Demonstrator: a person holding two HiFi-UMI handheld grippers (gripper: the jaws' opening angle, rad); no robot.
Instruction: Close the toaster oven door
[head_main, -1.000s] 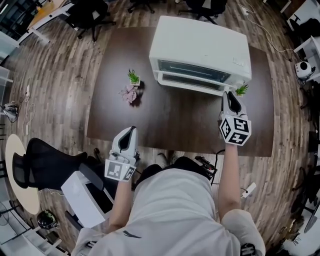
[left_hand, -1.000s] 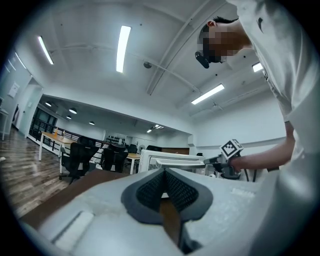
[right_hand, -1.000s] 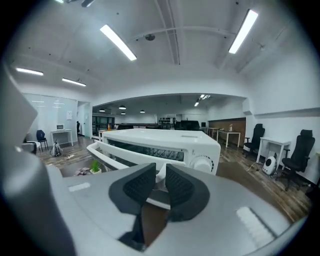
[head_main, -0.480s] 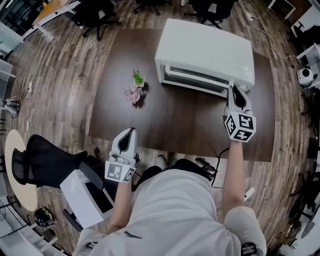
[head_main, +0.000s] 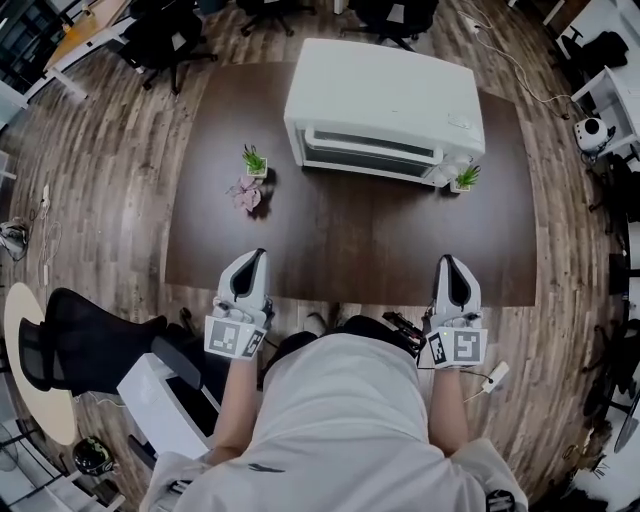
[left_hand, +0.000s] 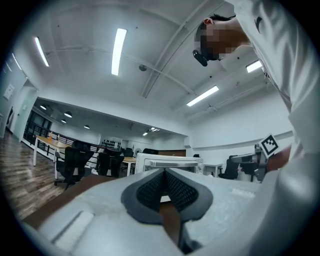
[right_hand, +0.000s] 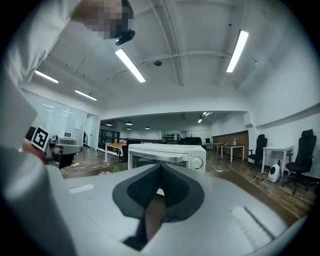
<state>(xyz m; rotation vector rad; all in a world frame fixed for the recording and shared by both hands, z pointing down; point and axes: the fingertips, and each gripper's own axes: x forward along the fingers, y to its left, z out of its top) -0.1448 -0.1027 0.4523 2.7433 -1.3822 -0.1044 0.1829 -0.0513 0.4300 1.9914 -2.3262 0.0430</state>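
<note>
Looking down in the head view, you have the toaster oven (head_main: 385, 105) at the far edge of the counter (head_main: 350, 245), its long axis running left to right and its door (head_main: 370, 158) facing you. The door appears to sit upright and flush against the front, so the task looks finished. Both grippers hang at the near edge, well apart from the oven. Your right gripper (head_main: 447, 262) lies more nearly in line with the door than your left gripper (head_main: 256, 256). A small green plant (head_main: 254, 160) stands left of the oven, another plant (head_main: 464, 179) sits at its right front corner.

In the left gripper view, the left gripper (left_hand: 164, 172) has its pads pressed together at the tips with nothing between them. The oven (left_hand: 167, 162) shows straight ahead beyond them.

In the right gripper view, the right gripper (right_hand: 161, 167) is likewise pressed together and empty, touching nothing. The oven (right_hand: 167, 156) stands ahead across the counter, handle bar along the top of the door, control knob (right_hand: 197, 162) at its right end.
</note>
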